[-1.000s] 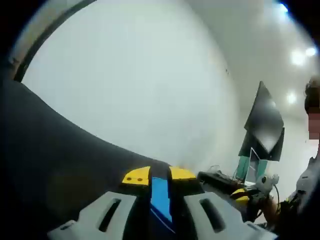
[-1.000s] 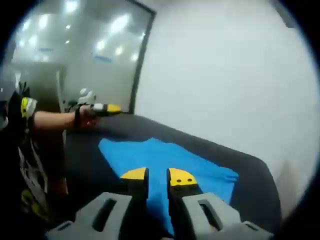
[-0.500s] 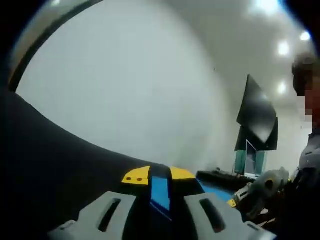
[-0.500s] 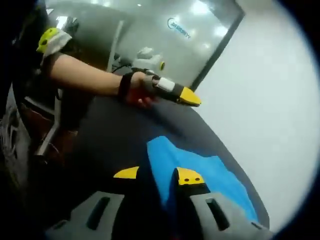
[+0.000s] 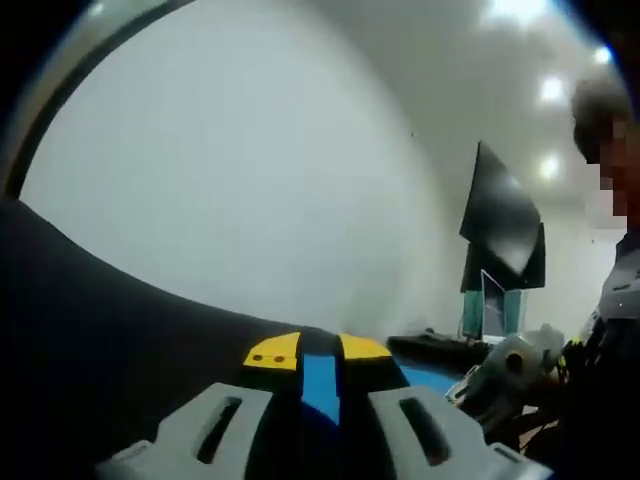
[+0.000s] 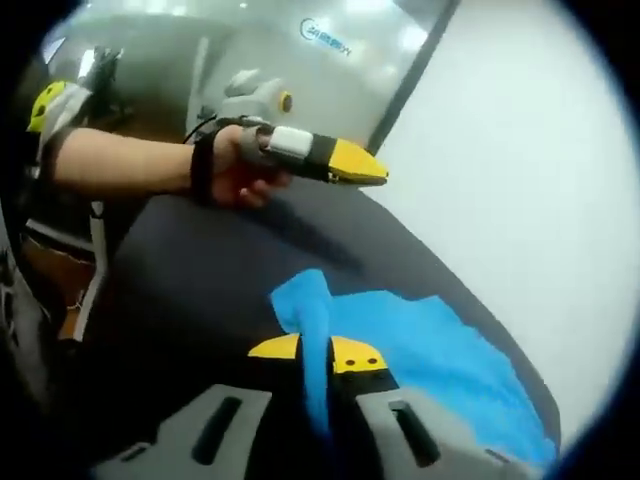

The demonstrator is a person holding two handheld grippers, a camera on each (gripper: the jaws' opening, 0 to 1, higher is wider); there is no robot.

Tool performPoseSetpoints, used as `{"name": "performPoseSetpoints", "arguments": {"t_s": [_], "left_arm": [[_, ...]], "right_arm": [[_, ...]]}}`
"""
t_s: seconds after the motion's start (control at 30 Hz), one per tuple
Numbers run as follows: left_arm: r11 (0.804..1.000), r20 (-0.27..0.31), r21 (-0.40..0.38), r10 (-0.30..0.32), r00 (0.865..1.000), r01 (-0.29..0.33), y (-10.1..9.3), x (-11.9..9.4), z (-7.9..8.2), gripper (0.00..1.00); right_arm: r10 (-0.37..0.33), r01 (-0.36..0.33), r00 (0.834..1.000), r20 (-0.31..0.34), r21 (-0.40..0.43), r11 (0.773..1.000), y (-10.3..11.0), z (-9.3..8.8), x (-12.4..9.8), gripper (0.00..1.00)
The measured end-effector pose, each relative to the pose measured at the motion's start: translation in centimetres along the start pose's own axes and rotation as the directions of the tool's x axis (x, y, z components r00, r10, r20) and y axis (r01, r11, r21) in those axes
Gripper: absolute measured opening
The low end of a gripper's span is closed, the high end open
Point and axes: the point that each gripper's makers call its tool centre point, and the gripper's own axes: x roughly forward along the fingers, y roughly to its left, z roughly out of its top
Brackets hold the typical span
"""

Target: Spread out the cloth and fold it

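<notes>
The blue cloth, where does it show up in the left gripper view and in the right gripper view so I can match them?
Left gripper view: the blue cloth is a narrow strip pinched between the yellow-tipped fingers at bottom centre, with a blue patch just to the right.
Right gripper view: it lies on the dark table, spreading from the centre to the lower right, one edge rising between the fingers.
Shared landmark: the dark table under the cloth.

Soft cloth on a matt dark top

The blue cloth (image 6: 430,345) looks soft and matt, the table (image 6: 200,290) a dull dark surface; the right gripper (image 6: 316,352) has yellow-tipped grey plastic-looking jaws, and the wall (image 5: 250,180) is smooth white.
</notes>
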Motion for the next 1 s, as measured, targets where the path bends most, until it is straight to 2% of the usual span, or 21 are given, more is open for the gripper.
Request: {"name": "performPoseSetpoints", "arguments": {"t_s": [0.07, 0.13, 0.23, 0.3, 0.37, 0.4, 0.43, 0.5, 0.53, 0.57, 0.6, 0.63, 0.67, 0.7, 0.73, 0.77, 0.8, 0.83, 0.87, 0.97, 1.0], "left_arm": [[1.0, -0.012, 0.016, -0.008, 1.0, 0.008, -0.2, 0.2, -0.2, 0.16], [0.998, -0.031, 0.066, 0.012, 0.999, -0.01, -0.2, 0.2, -0.5, 0.16], [0.984, -0.034, 0.177, 0.04, 0.999, -0.033, -0.4, 0.3, -0.6, 0.16], [0.982, -0.043, 0.19, 0.024, 0.999, -0.016, -0.8, 0.5, -0.9, 0.16], [0.977, -0.092, 0.214, 0.015, 0.996, 0.005, -0.8, 0.6, -1.5, 0.16], [0.963, -0.134, 0.27, 0.029, 0.991, 0.009, -0.6, 0.5, -2.0, 0.16], [0.939, -0.179, 0.342, 0.043, 0.983, 0.021, -0.3, 0.3, -2.5, 0.16], [0.865, -0.304, 0.49, 0.05, 0.951, 0.111, -0.4, -0.5, -4.4, 0.17], [0.827, -0.347, 0.541, 0.051, 0.936, 0.155, -0.6, -0.9, -5.3, 0.21], [0.767, -0.407, 0.605, 0.068, 0.911, 0.213, -0.6, -1.4, -6.6, 0.27], [0.7, -0.48, 0.66, 0.113, 0.87, 0.273, -0.4, -1.8, -8.6, 0.34], [0.649, -0.506, 0.704, 0.17, 0.846, 0.29, 0.3, -2.0, -9.7, 0.38], [0.642, -0.401, 0.739, 0.177, 0.899, 0.203, 0.0, -1.0, -8.5, 0.3], [0.552, -0.397, 0.79, 0.127, 0.909, 0.268, -1.1, -0.4, -8.1, 0.27], [0.525, -0.381, 0.815, 0.165, 0.909, 0.246, -0.8, 0.0, -8.0, 0.29], [0.498, -0.39, 0.83, 0.195, 0.9, 0.252, -1.0, 0.1, -8.1, 0.34], [0.475, -0.415, 0.835, 0.212, 0.885, 0.278, -0.9, 0.3, -8.6, 0.37], [0.478, -0.398, 0.837, 0.197, 0.896, 0.267, -1.3, 0.8, -8.7, 0.35], [0.428, -0.416, 0.85, 0.183, 0.891, 0.309, -1.6, 1.2, -9.0, 0.34], [0.347, -0.41, 0.876, 0.172, 0.896, 0.334, -2.1, 2.5, -9.4, 0.32], [0.329, -0.405, 0.883, 0.172, 0.898, 0.335, -2.3, 2.9, -9.4, 0.32]], "right_arm": [[0.026, -0.026, 1.0, -0.005, -0.016, 1.0, -0.1, 0.1, -0.2, 0.03], [0.066, -0.066, 0.998, 0.008, 0.094, 0.993, -0.1, 0.5, -0.7, 0.03], [0.097, -0.107, 0.994, 0.047, 0.297, 0.949, -0.1, 1.5, -1.5, 0.03], [0.096, -0.125, 0.991, 0.094, 0.38, 0.916, -0.7, 2.0, -2.3, 0.03], [0.092, -0.143, 0.986, 0.137, 0.436, 0.888, -1.3, 2.4, -3.1, 0.03], [0.092, -0.154, 0.983, 0.157, 0.456, 0.877, -1.6, 2.7, -3.7, 0.03], [0.091, -0.153, 0.983, 0.157, 0.449, 0.88, -1.7, 2.7, -4.0, 0.03], [0.079, -0.159, 0.979, 0.189, 0.455, 0.876, -1.7, 3.6, -5.2, 0.03], [0.077, -0.161, 0.977, 0.198, 0.453, 0.877, -1.6, 3.9, -5.6, 0.03], [0.073, -0.163, 0.975, 0.212, 0.446, 0.88, -1.6, 4.2, -6.0, 0.03], [0.065, -0.161, 0.972, 0.225, 0.442, 0.882, -1.4, 4.6, -6.5, 0.03], [0.062, -0.161, 0.97, 0.234, 0.43, 0.888, -1.4, 4.8, -6.8, 0.03], [0.057, -0.156, 0.969, 0.239, 0.422, 0.893, -1.2, 4.9, -7.2, 0.03], [0.049, -0.151, 0.968, 0.245, 0.421, 0.894, -1.2, 4.9, -7.5, 0.03], [0.045, -0.151, 0.967, 0.251, 0.419, 0.895, -1.1, 5.0, -7.8, 0.03], [0.043, -0.154, 0.965, 0.26, 0.421, 0.894, -1.1, 5.1, -8.1, 0.03], [0.044, -0.157, 0.963, 0.264, 0.425, 0.891, -1.0, 5.2, -8.3, 0.03], [0.045, -0.16, 0.963, 0.266, 0.428, 0.89, -0.9, 5.3, -8.6, 0.03], [0.045, -0.161, 0.962, 0.269, 0.427, 0.89, -0.9, 5.4, -9.0, 0.03], [0.031, -0.153, 0.958, 0.285, 0.419, 0.895, -1.1, 5.8, -10.1, 0.03], [0.023, -0.152, 0.955, 0.295, 0.422, 0.894, -1.4, 6.0, -10.5, 0.03]]}}
